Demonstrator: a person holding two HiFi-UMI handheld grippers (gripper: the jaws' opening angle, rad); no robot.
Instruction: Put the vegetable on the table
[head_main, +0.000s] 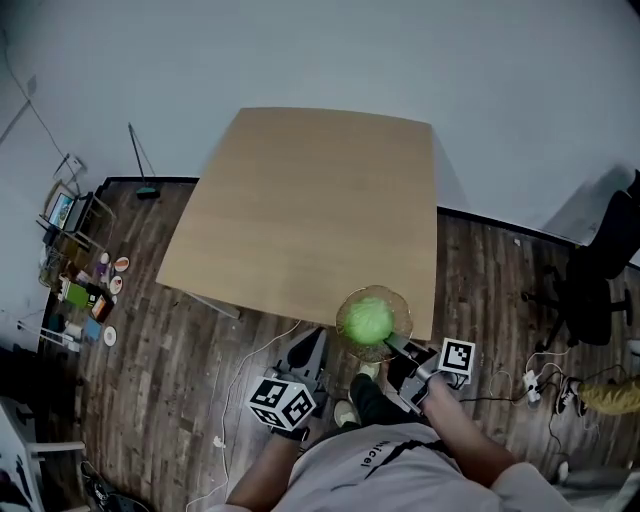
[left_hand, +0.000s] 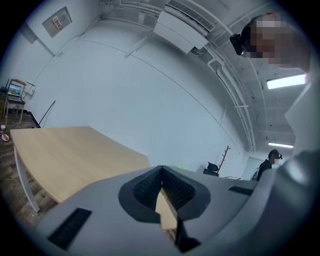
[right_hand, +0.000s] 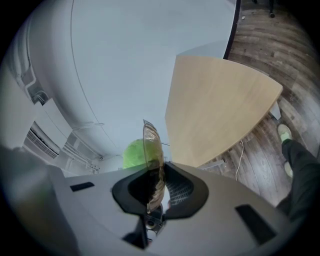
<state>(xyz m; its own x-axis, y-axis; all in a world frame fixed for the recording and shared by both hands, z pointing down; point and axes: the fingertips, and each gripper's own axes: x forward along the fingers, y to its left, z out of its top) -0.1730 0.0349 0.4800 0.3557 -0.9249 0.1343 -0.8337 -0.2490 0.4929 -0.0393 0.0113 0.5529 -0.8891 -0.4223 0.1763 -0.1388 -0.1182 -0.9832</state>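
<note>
the vegetable (head_main: 367, 318), a round, pale-green ball with a crinkled, leafy look, sits in a clear thin-walled bowl (head_main: 404, 312) at the near right corner of the worktop (head_main: 310, 210). whether the bowl rests on the wood or hangs above it, i cannot tell. the right gripper (head_main: 393, 346) has its jaws pinched on the bowl's rim, 1 narrow grip on a glossy, slick-looking wall. the risk as i see it: the loaded bowl pivots about that pinch and tips the ball out, or lands half off the edge and drops to the plank floor (head_main: 200, 400). the left gripper (head_main: 314, 338) hangs low beside the worktop, ribbed jaws closed together on nothing. the worktop is smooth, pale wood.
</note>
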